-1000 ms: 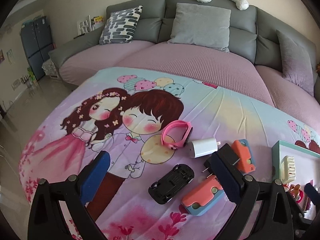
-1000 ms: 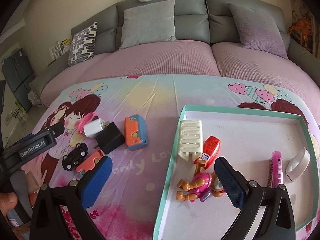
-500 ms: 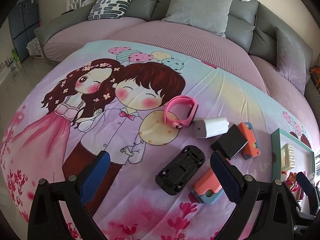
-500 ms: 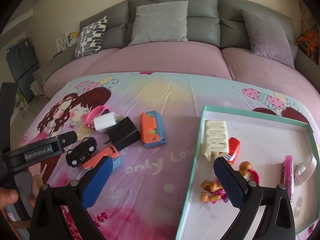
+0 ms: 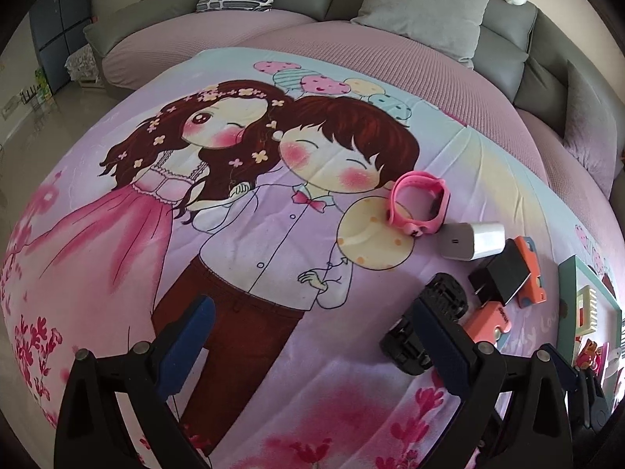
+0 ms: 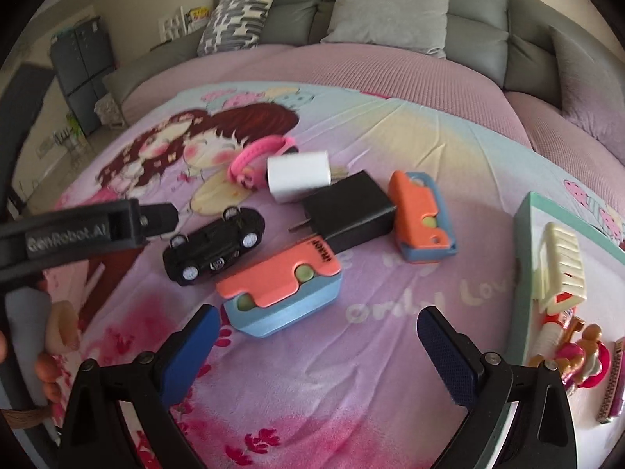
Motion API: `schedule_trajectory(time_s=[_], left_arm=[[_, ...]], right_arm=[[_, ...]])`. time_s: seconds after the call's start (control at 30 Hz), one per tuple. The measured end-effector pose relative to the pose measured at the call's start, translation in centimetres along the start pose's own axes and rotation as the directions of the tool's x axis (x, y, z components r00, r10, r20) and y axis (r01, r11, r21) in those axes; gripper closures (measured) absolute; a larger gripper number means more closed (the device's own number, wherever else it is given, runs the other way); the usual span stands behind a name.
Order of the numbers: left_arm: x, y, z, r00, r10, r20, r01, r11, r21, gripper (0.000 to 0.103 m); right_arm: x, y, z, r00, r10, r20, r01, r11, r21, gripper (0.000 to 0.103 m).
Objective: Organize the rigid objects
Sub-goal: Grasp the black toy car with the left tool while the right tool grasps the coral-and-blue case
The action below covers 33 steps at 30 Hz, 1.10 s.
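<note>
Loose items lie on a cartoon-print blanket: a black toy car (image 6: 214, 243), a pink-and-blue case (image 6: 281, 285), an orange-and-blue case (image 6: 424, 215), a black charger (image 6: 349, 209), a white charger (image 6: 299, 176) and a pink wristband (image 6: 256, 156). My right gripper (image 6: 318, 349) is open, low over the blanket just in front of the pink-and-blue case. My left gripper (image 5: 312, 346) is open over bare blanket, its right finger beside the black toy car (image 5: 427, 324). The wristband (image 5: 420, 203) and white charger (image 5: 470, 240) lie beyond it.
A teal-rimmed white tray (image 6: 525, 234) at the right holds a cream comb (image 6: 562, 265), a doll figure (image 6: 582, 355) and other small items. The left tool's black body (image 6: 78, 234) and a hand (image 6: 50, 355) cross the right view. A grey sofa with cushions (image 6: 390, 8) stands behind.
Both grippers have moved left and lower toward the blanket. The right one has left the tray and now faces the loose items. Both stay open.
</note>
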<state>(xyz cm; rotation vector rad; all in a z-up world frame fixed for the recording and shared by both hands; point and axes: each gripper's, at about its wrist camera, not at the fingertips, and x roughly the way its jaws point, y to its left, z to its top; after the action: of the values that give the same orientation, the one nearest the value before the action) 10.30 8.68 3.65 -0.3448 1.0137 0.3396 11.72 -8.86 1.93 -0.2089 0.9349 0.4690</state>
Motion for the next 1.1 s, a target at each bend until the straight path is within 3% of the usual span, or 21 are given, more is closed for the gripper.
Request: schedule_trajectory(time_s=[0.27,0.4,0.67,0.87,1.1], left_arm=[[0.8,0.3,0.0,1.0,-0.016,-0.02,0.016,1.0,-0.005,0.003],[0.8,0.6,0.0,0.999,-0.034,-0.021,0.033,0.999,-0.01,0.003],[0.5,0.5,-0.2,0.999,-0.04,-0.025,0.04,0.999,0.007,0.003],[0.5,-0.4,-0.3,0.999,-0.037,-0.023,0.038,0.999,0.035,0.003],[0.7,-2.0,-0.5,0.999,-0.035,-0.028,0.038,0.996,0.081,0.003]], right_arm=[[2.2,0.4,0.7,1.0,0.02,-0.014,-0.02,1.0,0.008,0.001],[2.7,1.0,0.9,1.0,0.012,-0.011,-0.012,1.0,-0.016,0.006],[2.5,1.9,1.0,0.998,0.054,0.019,-0.053,0.997,-0.051,0.027],[2.2,1.6,0.8,0.998,0.062,0.014,-0.061,0.997,-0.044,0.027],[1.7,-0.2,0.2,1.0,0.016,-0.011,-0.016,1.0,0.006,0.027]])
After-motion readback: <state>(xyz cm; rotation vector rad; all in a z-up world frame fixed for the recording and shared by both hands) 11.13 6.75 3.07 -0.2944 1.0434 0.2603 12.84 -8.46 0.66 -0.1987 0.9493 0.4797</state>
